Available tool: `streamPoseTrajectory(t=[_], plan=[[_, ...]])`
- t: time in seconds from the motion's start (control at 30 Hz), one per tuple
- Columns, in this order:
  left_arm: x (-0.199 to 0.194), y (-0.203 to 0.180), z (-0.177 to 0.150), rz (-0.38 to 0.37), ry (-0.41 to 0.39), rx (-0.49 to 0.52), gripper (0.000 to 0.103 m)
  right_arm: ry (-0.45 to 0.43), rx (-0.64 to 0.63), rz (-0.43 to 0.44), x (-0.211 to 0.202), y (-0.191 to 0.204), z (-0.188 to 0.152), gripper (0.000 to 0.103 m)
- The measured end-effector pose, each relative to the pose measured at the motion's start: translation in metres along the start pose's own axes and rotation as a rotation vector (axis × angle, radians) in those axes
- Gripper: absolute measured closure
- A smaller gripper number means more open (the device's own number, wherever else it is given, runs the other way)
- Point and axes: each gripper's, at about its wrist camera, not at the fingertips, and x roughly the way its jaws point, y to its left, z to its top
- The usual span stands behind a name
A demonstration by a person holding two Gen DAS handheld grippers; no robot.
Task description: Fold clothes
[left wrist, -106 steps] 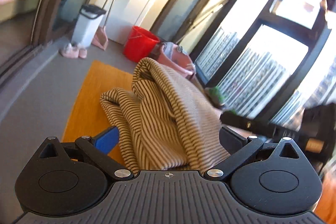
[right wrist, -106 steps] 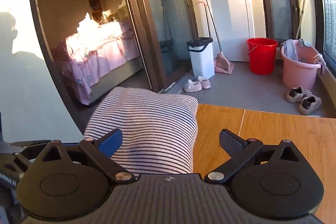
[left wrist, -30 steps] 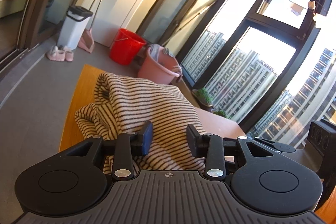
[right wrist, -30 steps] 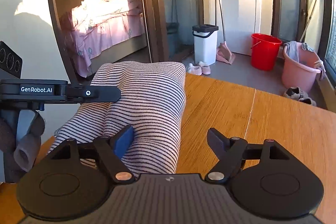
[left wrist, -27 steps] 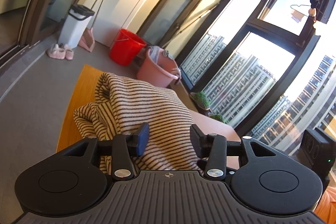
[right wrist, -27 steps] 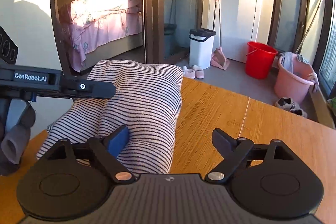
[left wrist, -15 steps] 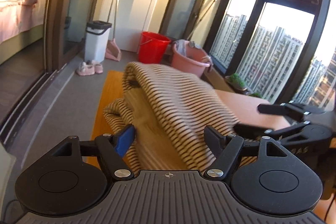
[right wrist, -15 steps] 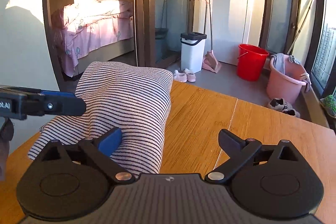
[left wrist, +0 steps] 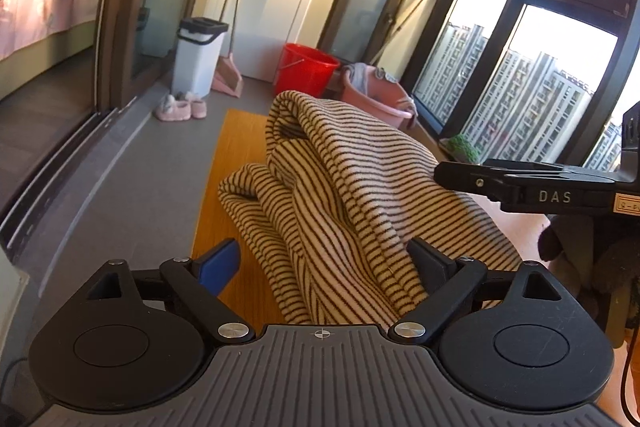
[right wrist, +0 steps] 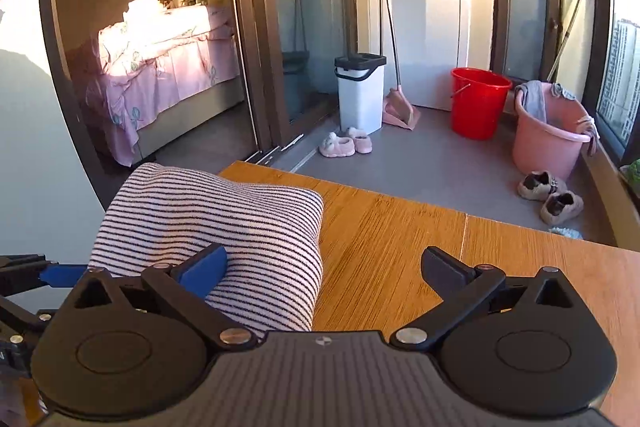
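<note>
Both the left gripper point(left wrist: 326, 261) and right gripper point(right wrist: 324, 267) stand wide apart, gripping nothing, over the folded striped garment point(left wrist: 352, 195) on the wooden table point(right wrist: 400, 227)

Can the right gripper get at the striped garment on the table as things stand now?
Probably yes. The right gripper is open, the striped garment lies against its left finger, and nothing stands between them on the table.

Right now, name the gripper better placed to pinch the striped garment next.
Probably the left gripper: its open fingers straddle the striped garment. The right gripper is open mostly over bare table.
</note>
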Motion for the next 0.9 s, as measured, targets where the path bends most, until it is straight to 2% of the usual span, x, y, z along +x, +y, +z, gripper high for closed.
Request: streamPoseTrajectory(t=[0.13, 0.27, 0.43, 0.63, 0.83, 0.9], plan=[[-0.005, -0.006, 0.001, 0.01, 0.004, -0.012, 0.007, -0.043, 0.014, 0.006, -0.024, -0.004, -0.008, 0.0], [0.001, -0.012, -0.001, -0.033, 0.034, -0.007, 0.009, 0.002, 0.09, 0.083, -0.032, -0.007, -0.027, 0.0], [0.012, -0.021, -0.005, -0.087, 0.072, 0.0, 0.012, -0.003, 0.048, 0.078, -0.038, -0.004, -0.047, 0.0], [0.032, -0.028, -0.003, -0.127, 0.07, 0.012, 0.012, -0.01, 0.049, 0.052, -0.039, -0.019, -0.052, 0.0], [0.027, -0.029, -0.008, -0.107, 0.046, 0.002, 0.011, -0.021, 0.053, 0.04, -0.036, -0.027, -0.052, 0.0], [0.01, -0.031, -0.013, -0.072, 0.022, 0.01, 0.006, -0.033, 0.047, 0.043, -0.038, -0.027, -0.051, 0.0]])
